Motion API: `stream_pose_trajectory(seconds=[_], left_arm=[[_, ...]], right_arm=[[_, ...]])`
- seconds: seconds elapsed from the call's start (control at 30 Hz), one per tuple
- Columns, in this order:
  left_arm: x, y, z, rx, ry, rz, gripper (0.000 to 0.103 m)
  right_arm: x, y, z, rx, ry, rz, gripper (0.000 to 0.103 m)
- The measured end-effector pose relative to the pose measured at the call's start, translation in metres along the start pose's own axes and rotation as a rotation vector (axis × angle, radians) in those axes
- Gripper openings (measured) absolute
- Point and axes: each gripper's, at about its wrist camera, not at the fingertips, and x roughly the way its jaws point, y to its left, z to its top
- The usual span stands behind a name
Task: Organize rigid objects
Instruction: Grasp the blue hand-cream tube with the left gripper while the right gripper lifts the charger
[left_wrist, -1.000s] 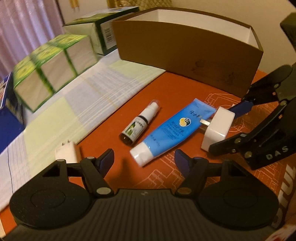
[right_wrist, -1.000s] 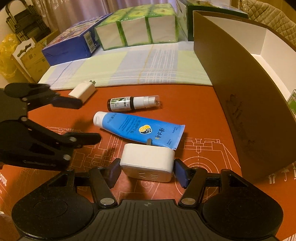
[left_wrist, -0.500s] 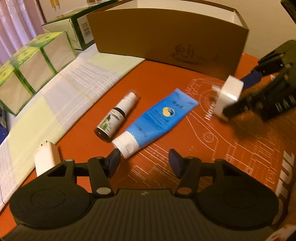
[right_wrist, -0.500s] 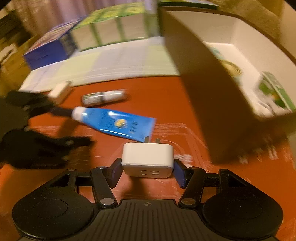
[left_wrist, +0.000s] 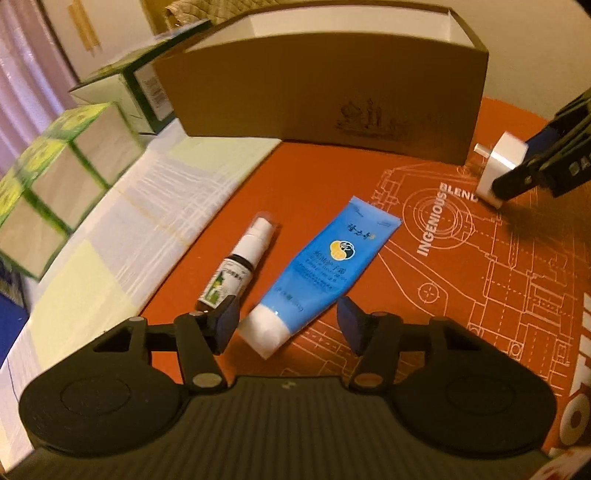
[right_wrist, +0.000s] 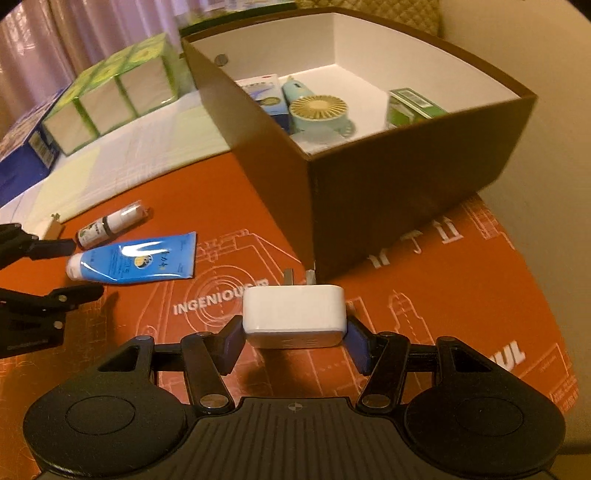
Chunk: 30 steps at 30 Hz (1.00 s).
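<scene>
Right gripper (right_wrist: 295, 334) holds the white plug adapter (right_wrist: 294, 315) clenched between its fingers, prongs pointing at the brown box (right_wrist: 369, 206) just ahead. Left gripper (left_wrist: 288, 326) hangs released over the blue tube (left_wrist: 321, 273), whose long axis runs away from the fingers, cap end nearest, on the counter (left_wrist: 480, 280).

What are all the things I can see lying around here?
Charger: 1, white, held above the mat.
Tube: 1, blue, lying on the mat.
Bottle: 1, dark with white cap, lying left of the tube.
Plug: 1, white, at the mat's edge.
Box: 1, brown, open, on the mat.
Fan: 1, pale blue, inside the box.
Cartons: 2, green and blue-white, inside the box.
Mat: 1, orange, underneath.
Cloth: 1, checked, left.
Green packs: several, on the cloth.
Left gripper: open, over the tube.
Right gripper: gripping the charger.
</scene>
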Motion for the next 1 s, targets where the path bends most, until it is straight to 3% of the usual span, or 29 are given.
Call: stream_pose_trajectory(seconds=[0.1,0.27,0.4,0.77,0.87,1.0], left_arm=[[0.001,-0.004,0.001,0.004,0.009,-0.018,0.052],[-0.003,-0.017,0.0,-0.025,0.035,-0.093,0.039],[-0.004,-0.031,-0.002,-0.074,0.058,-0.121,0.039],[0.014,-0.041,0.018,-0.19,0.093,-0.045,0.04],[0.017,-0.04,0.022,-0.224,0.108,-0.044,0.032],[0.016,-0.047,0.026,-0.232,0.129,-0.04,0.032]], right_arm=[[-0.005,-0.011,-0.004,0.035,-0.003,-0.014,0.055],[-0.01,-0.026,-0.012,0.067,-0.005,-0.027,0.055],[-0.013,-0.032,-0.016,0.066,-0.005,-0.019,0.055],[-0.015,-0.038,-0.019,0.024,-0.015,0.0,0.055],[-0.015,-0.041,-0.019,0.017,-0.017,0.01,0.055],[-0.016,-0.045,-0.019,0.013,-0.02,0.025,0.055]])
